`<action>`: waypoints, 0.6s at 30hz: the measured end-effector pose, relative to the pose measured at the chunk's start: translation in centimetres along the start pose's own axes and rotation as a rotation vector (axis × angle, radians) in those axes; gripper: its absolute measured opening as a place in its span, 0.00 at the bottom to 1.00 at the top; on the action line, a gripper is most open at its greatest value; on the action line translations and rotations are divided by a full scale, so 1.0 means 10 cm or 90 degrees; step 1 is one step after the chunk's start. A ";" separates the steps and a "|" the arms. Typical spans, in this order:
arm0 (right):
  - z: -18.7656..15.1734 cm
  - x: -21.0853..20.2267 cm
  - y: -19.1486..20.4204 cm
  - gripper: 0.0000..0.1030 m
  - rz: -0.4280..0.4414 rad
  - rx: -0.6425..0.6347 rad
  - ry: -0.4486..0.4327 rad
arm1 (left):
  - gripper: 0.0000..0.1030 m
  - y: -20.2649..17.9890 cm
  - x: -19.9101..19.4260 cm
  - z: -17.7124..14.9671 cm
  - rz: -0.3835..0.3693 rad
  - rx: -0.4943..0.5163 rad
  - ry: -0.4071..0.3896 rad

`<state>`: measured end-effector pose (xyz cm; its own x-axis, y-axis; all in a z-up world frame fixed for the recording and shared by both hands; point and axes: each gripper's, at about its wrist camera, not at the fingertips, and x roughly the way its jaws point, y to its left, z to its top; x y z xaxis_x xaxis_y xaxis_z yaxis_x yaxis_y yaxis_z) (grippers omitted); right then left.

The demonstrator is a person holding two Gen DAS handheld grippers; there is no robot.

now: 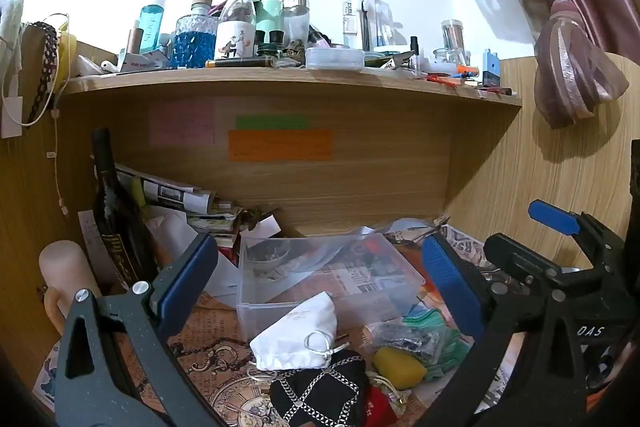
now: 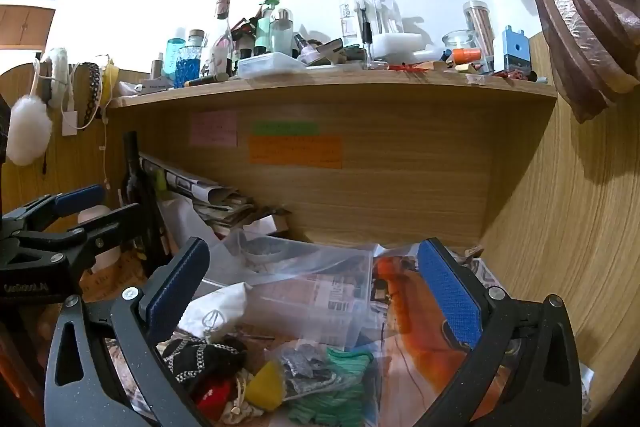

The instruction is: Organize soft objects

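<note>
Currently logged: left gripper was wide open, holding nothing; right gripper likewise wide open, empty. Soft pile sat nearest, at 6 o'clock: black chain pouch, yellow sponge, green cloth, white drawstring bag leaning against the clear plastic box at 12. Farther up, cluttered shelf.

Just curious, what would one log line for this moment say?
left tool: open, empty | right tool: open, empty | white drawstring pouch: against clear plastic box
</note>
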<state>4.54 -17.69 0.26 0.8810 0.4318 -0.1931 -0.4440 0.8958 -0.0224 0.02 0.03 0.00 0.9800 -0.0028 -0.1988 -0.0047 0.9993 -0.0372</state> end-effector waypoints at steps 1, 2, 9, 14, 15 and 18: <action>0.00 0.00 0.00 1.00 0.001 0.001 0.000 | 1.00 0.00 0.00 0.00 -0.001 0.001 0.000; 0.00 0.01 0.00 1.00 0.000 0.002 0.000 | 1.00 0.00 0.00 0.00 0.000 0.003 -0.001; 0.00 0.00 -0.01 1.00 0.001 0.006 0.000 | 1.00 -0.01 0.03 0.00 0.000 0.004 -0.001; 0.01 0.02 -0.03 1.00 0.000 0.007 0.001 | 1.00 0.03 0.06 0.01 0.000 -0.001 0.001; 0.01 0.01 -0.04 1.00 0.000 0.007 0.002 | 1.00 0.02 0.06 0.01 -0.002 0.001 0.001; 0.01 0.01 -0.02 1.00 0.000 0.005 0.002 | 1.00 0.02 0.02 -0.04 -0.006 0.002 -0.002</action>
<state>4.72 -17.77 0.30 0.8804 0.4319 -0.1958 -0.4430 0.8964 -0.0143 0.12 0.22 -0.40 0.9807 -0.0124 -0.1953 0.0055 0.9993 -0.0359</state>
